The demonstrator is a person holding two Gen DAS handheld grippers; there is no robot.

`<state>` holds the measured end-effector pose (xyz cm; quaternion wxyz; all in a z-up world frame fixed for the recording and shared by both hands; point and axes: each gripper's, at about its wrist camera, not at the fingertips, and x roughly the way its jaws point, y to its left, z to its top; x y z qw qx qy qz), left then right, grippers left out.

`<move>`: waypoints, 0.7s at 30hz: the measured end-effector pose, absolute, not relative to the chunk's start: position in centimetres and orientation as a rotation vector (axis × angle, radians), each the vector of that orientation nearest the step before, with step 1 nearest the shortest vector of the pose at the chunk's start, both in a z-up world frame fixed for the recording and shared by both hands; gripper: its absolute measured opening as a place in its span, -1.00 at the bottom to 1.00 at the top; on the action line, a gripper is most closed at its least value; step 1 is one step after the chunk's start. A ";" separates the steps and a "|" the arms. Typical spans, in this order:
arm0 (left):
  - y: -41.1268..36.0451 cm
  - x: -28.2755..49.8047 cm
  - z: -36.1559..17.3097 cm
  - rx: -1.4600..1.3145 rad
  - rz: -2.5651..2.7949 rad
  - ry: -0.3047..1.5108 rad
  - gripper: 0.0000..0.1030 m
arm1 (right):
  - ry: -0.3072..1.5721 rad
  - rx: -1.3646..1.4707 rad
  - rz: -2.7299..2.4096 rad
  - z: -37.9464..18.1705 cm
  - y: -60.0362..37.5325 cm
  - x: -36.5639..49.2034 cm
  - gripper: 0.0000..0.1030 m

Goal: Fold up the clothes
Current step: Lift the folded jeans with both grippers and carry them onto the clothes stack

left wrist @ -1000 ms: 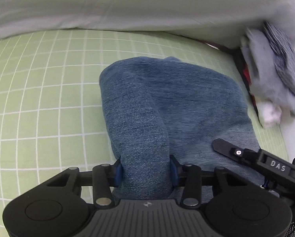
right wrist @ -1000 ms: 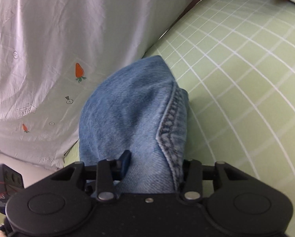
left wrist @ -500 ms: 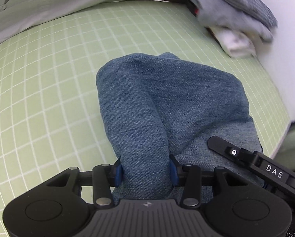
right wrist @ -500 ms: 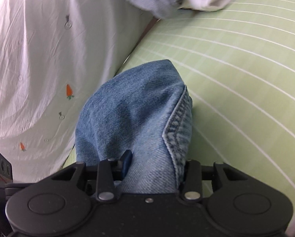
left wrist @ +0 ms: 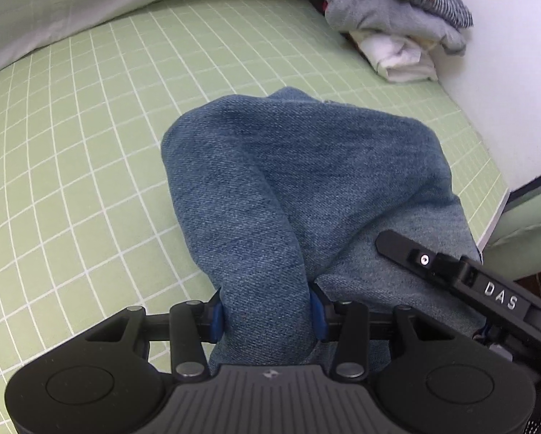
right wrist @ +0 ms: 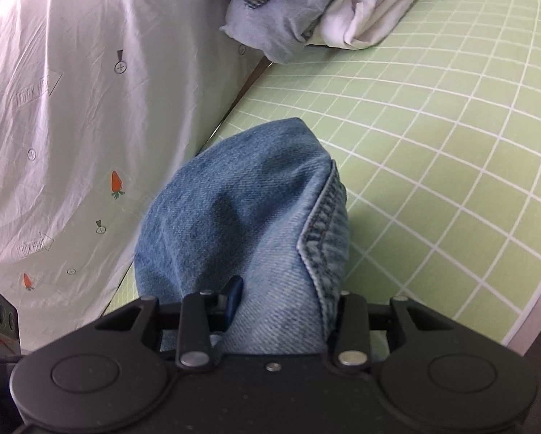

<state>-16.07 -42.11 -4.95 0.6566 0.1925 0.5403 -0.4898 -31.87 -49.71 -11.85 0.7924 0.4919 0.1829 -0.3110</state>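
A pair of blue jeans (left wrist: pixel 306 181) is bunched up above the green checked mat (left wrist: pixel 71 152). In the left wrist view my left gripper (left wrist: pixel 266 311) is shut on a thick fold of the denim, its blue pads pressed into both sides. A black bar marked DAS (left wrist: pixel 487 289) crosses the denim at the lower right. In the right wrist view my right gripper (right wrist: pixel 284 303) grips another fold of the jeans (right wrist: pixel 234 209), beside a stitched seam (right wrist: pixel 324 238). Its jaws are closing, tightening on the cloth between them.
A pile of folded clothes (left wrist: pixel 389 18), grey, striped and white, lies at the mat's far corner; the right wrist view shows the pile (right wrist: pixel 306 18) too. A white sheet with carrot prints (right wrist: pixel 71 108) borders the mat. The mat's edge (right wrist: pixel 523 318) runs at the lower right.
Both grippers have carried the jeans sideways over the mat, still gripping them. The clothes pile has come further into both views, and the carrot sheet has slid away in the left view.
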 end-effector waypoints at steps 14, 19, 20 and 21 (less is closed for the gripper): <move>-44.9 -17.2 -4.7 0.169 -1.014 1.199 -0.12 | 0.437 1.004 -0.558 -10.2 -56.5 -31.6 -0.29; -49.5 -19.5 -5.2 0.065 -0.932 1.208 -0.12 | 0.491 0.981 -0.467 -10.3 -63.4 -33.0 -0.30; -50.6 -20.1 -5.1 0.050 -0.917 1.213 -0.12 | 0.504 0.977 -0.449 -10.2 -64.9 -33.3 -0.30; -51.6 -20.9 -5.0 0.038 -0.907 1.215 -0.12 | 0.515 0.970 -0.436 -10.0 -66.4 -33.7 -0.30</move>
